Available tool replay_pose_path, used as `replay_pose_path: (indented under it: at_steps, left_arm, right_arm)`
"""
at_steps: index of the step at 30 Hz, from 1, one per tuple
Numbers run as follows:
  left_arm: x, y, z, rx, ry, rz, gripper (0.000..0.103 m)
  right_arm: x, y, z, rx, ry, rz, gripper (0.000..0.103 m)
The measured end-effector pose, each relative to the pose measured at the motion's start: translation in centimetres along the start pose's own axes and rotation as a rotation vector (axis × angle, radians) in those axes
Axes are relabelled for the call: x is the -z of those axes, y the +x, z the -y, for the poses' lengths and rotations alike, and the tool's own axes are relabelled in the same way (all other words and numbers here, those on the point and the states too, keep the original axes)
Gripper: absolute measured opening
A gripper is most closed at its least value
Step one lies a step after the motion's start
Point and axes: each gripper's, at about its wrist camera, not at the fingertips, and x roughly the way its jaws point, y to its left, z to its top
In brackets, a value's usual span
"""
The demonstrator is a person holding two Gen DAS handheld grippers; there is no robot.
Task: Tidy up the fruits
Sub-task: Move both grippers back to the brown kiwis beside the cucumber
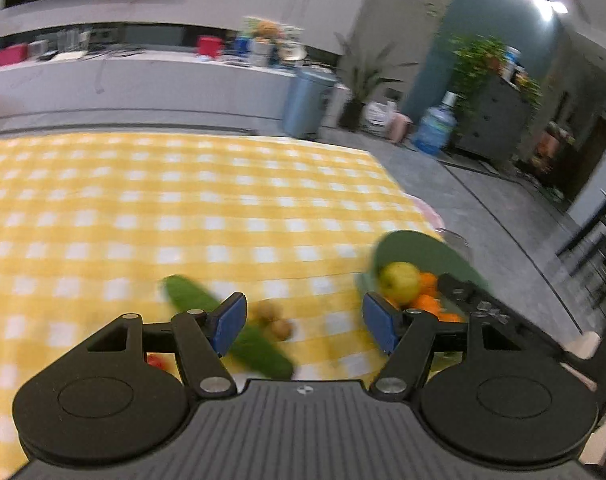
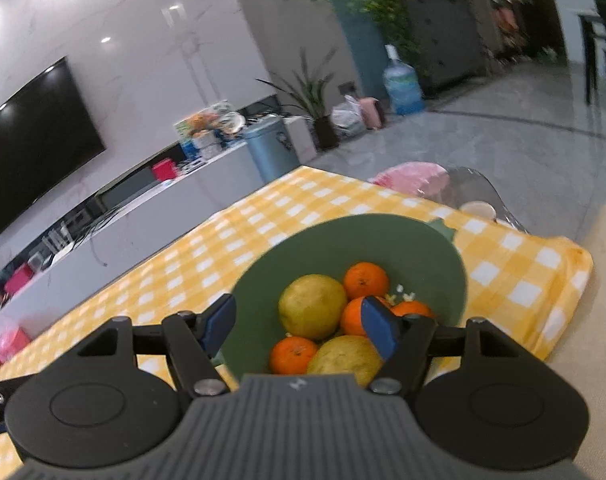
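Yellow-and-white checked cloth (image 1: 183,208) covers the table under both my grippers. My left gripper (image 1: 305,322) is spread wide with nothing between its blue pads (image 1: 229,322), hovering low in the frame above a long green cucumber (image 1: 191,298) that lies diagonally across the cloth and passes behind the left pad. Just right of the cucumber, in the gap between the fingers, sit two small brown kiwis (image 1: 275,320), close together; the blur keeps me from telling whether they touch. A bit of something red (image 1: 157,360) peeks out behind the left finger arm, too hidden for me to name.

At the right edge of that view stands the green bowl (image 1: 415,244), and my other tool shows there as a black bar reaching over it.

My right gripper (image 2: 299,326) is also parted and holding nothing, poised just above the green bowl (image 2: 343,236) near the lower centre of its frame. Inside the bowl I see a yellow-green apple (image 2: 313,306) on the left, a second yellowish fruit (image 2: 341,356) at the bottom, partly behind my tool, and several tangerines (image 2: 366,280) packed around them, one (image 2: 293,356) at the lower left. The right blue pad (image 2: 377,330) overlaps another tangerine.

Far behind, upper left, a dark television (image 2: 35,144) hangs on the wall.
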Motion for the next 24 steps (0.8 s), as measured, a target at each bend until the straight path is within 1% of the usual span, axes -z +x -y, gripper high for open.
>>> replay_pose_path:
  at_steps: [2,4,5,8,10,13,15,17,19,21,24]
  left_arm:
    - [0.1,-0.5,-2.2,-0.037,-0.054,0.004,0.078]
    - [-0.1,-0.9,-4.5,-0.065,-0.109,0.008,0.078]
    - [-0.1,-1.1,-5.6,-0.073,-0.138,0.011,0.078]
    - [-0.1,-1.7,-8.5,-0.064,-0.204,0.011,0.078]
    - [0.1,-1.8,-9.7,-0.065,-0.218,-0.006,0.079]
    - [1.0,-1.2,-11.6,-0.091,-0.244,-0.043,0.079]
    - [1.7,-0.9,-12.9,-0.091,-0.296,-0.046,0.079]
    - [2.2,-0.4,-13.9,-0.076,-0.333,-0.050,0.079]
    - [2.5,0.1,-14.5,-0.074,-0.337,-0.062,0.079]
    - [2.8,0.3,-14.8,-0.068,-0.337,-0.066,0.079]
    - [3.1,0.7,-15.0,-0.042,-0.334,-0.069,0.079]
  right_arm:
    - [0.3,-0.4,-0.8,-0.028,-0.040,0.006,0.067]
    - [0.7,-0.8,-1.7,-0.059,-0.084,0.010,0.064]
    - [0.9,-0.9,-2.2,-0.082,-0.106,0.012,0.061]
    - [1.5,-1.2,-3.6,-0.165,-0.161,0.008,0.059]
    - [1.9,-1.3,-4.4,-0.217,-0.193,-0.007,0.058]
    - [2.5,-1.1,-5.5,-0.291,-0.219,-0.055,0.053]
    - [3.1,-1.1,-6.2,-0.343,-0.231,-0.087,0.039]
    - [3.9,-1.5,-7.2,-0.405,-0.252,-0.104,0.036]
    - [4.9,-1.5,-8.4,-0.459,-0.267,-0.147,0.033]
    - [5.9,-1.2,-9.8,-0.464,-0.303,-0.201,0.028]
    - [7.7,-0.6,-12.2,-0.440,-0.413,-0.254,0.027]
